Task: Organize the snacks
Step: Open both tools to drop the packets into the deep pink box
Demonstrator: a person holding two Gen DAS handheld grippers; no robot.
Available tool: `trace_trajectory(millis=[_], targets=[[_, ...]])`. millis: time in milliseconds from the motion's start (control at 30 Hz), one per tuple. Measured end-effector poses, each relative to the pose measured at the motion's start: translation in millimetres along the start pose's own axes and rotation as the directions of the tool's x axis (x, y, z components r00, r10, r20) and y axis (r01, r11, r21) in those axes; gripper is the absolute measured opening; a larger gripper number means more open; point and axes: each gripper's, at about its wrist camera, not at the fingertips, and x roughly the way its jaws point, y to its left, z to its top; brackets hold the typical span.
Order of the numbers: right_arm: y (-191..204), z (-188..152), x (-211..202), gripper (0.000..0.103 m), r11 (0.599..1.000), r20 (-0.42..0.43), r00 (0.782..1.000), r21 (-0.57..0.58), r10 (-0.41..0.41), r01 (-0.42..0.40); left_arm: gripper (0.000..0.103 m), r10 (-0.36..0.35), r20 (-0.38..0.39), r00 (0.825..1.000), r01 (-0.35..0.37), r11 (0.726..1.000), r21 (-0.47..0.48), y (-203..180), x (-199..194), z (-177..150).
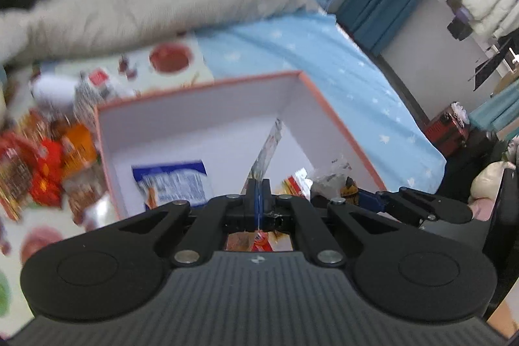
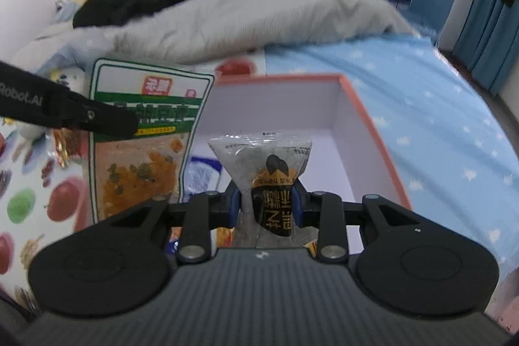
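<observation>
Right wrist view: right hand-held gripper [image 2: 266, 205] clamps nut packet [image 2: 271, 180]; box [image 2: 366, 132] at 12 o'clock, below. Left hand-held gripper [image 1: 258, 193] pinches green packet [image 2: 142, 148], upright, at 10 o'clock.

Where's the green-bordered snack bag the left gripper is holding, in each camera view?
Left wrist: green-bordered bag seen edge-on at centre, pinched in the left gripper.
Right wrist: same bag face-on, left of centre.
Shared landmark: pink-rimmed box.

Loose snack pile [image 1: 48, 171] motion-blurred; blue-white packet [image 2: 202, 174] half hidden behind green-bordered bag [image 2: 142, 145]
</observation>
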Motion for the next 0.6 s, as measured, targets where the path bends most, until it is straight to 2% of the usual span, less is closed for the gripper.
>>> trace_trajectory(millis=[233,267,300,333,367,400,600], targets=[[-5.3,-7.2,12.6,0.036,1.000,-0.042,0.999,0.026,0.004,-0.003,0.003,0.032,-0.047,0.998,-0.034,0.999,-0.037,16.3,23.1,1.2],[-7.2,-7.6,14.5,0.037,0.999,-0.048,0.999,0.034,0.006,-0.004,0.010,0.045,-0.058,0.997,-0.047,0.998,-0.031,17.4,24.9,1.9],[-8.4,-8.2,14.9,0.046,0.999,-0.048,0.999,0.043,0.017,-0.015,0.016,0.057,-0.061,0.996,-0.059,0.998,-0.026,17.3,24.6,3.0],[-9.8,-7.5,14.5,0.059,0.999,-0.045,0.999,0.051,0.021,-0.019,0.034,0.072,-0.054,0.996,-0.074,0.997,-0.023,17.8,23.7,3.2],[-11.2,-7.3,13.1,0.062,0.998,-0.036,0.999,0.059,0.019,-0.017,0.051,0.080,-0.038,0.996,-0.081,0.996,-0.022,17.8,20.0,3.0],[-11.8,-6.9,11.1,0.062,0.998,-0.027,0.999,0.062,0.019,-0.017,0.054,0.082,-0.022,0.996,-0.082,0.996,-0.023,16.5,13.0,2.5],[-12.5,1.7,-6.9,0.062,0.996,0.032,0.999,0.081,0.025,-0.028,0.055,0.078,0.047,0.996,-0.078,0.997,-0.013,14.0,-11.6,5.5]])
